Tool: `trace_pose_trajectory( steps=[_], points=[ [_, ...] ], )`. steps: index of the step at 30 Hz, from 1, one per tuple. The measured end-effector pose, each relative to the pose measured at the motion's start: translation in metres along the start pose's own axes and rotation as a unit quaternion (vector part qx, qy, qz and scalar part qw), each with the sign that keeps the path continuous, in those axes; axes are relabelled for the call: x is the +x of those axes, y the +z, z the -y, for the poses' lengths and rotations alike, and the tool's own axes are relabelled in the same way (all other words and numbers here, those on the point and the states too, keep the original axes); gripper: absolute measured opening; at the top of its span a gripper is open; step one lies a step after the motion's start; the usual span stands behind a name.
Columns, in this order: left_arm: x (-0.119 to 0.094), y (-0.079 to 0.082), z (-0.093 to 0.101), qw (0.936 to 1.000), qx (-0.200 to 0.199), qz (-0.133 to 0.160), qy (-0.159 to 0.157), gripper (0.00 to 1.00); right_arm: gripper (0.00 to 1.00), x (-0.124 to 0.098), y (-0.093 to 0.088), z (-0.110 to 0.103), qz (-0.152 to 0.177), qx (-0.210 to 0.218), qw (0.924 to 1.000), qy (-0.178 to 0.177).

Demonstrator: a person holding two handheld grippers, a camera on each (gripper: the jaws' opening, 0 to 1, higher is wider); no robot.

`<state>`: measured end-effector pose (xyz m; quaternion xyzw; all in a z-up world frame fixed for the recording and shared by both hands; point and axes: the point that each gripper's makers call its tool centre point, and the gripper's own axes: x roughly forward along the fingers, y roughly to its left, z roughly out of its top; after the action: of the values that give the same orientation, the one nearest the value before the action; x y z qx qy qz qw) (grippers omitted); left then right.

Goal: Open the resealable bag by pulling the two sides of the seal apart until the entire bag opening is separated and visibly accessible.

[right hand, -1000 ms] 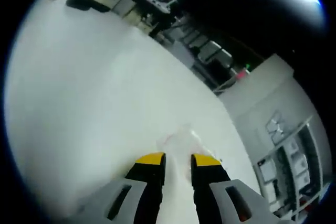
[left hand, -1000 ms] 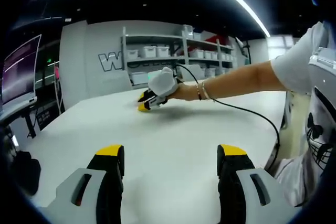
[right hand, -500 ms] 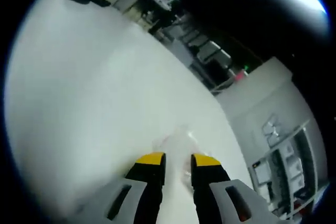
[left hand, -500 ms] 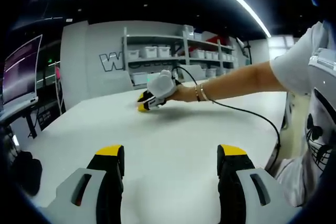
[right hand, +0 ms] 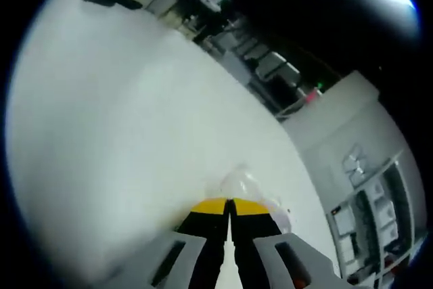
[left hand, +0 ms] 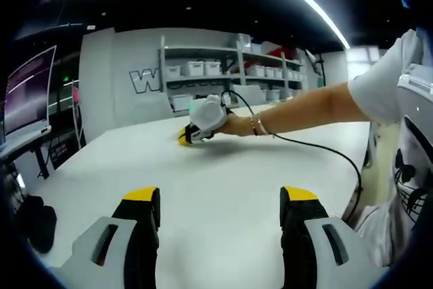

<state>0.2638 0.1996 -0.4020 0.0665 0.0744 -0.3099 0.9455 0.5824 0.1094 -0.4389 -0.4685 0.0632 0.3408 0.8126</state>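
Note:
A clear resealable bag (right hand: 252,186) lies flat on the white table (right hand: 122,120), just beyond my right gripper's yellow tips. My right gripper (right hand: 229,205) has its jaws pressed together on the near edge of the bag. From the left gripper view, that right gripper (left hand: 187,135) is far across the table (left hand: 223,187), held by a gloved hand (left hand: 208,114) on an outstretched arm; the bag itself is too faint to make out there. My left gripper (left hand: 220,201) hovers low over the table with its jaws wide apart and nothing between them.
A black cable (left hand: 318,147) runs from the far gripper over the table's right edge. Shelving with white bins (left hand: 223,72) stands behind the table. A monitor (left hand: 26,93) and dark objects sit at the left. The person's torso (left hand: 406,147) is at the right.
My right gripper's jaws have gone from a narrow gap to fully shut on the bag's edge. In the left gripper view the far hand shifted slightly; my left gripper stayed still.

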Motion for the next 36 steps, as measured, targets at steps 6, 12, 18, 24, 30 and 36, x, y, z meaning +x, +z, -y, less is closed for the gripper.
trace_pose_trajectory(
  steps=[6,12,18,24,30,36],
  points=[
    [-0.001,0.001,0.001,1.0,0.001,0.001,0.0,0.71,0.0,-0.01,0.003,0.013,0.018,0.045,0.9987,-0.015],
    [-0.002,0.002,0.004,1.0,0.003,0.003,0.0,0.71,0.0,-0.026,0.007,0.044,0.049,0.134,0.9887,-0.048],
    [-0.003,0.004,0.005,1.0,0.005,0.005,0.0,0.71,0.0,-0.046,0.001,0.07,0.062,0.181,0.9779,-0.086],
    [-0.003,0.006,0.007,0.9999,0.008,0.007,0.0,0.71,0.0,-0.071,-0.004,0.086,0.073,0.204,0.9682,-0.125],
    [-0.004,0.009,0.009,0.9999,0.01,0.01,-0.001,0.71,0.0,-0.085,0.002,0.077,0.076,0.196,0.9686,-0.133],
    [-0.004,0.011,0.01,0.9999,0.011,0.012,-0.001,0.71,0.0,-0.088,0.014,0.078,0.083,0.189,0.9691,-0.135]
  ],
)
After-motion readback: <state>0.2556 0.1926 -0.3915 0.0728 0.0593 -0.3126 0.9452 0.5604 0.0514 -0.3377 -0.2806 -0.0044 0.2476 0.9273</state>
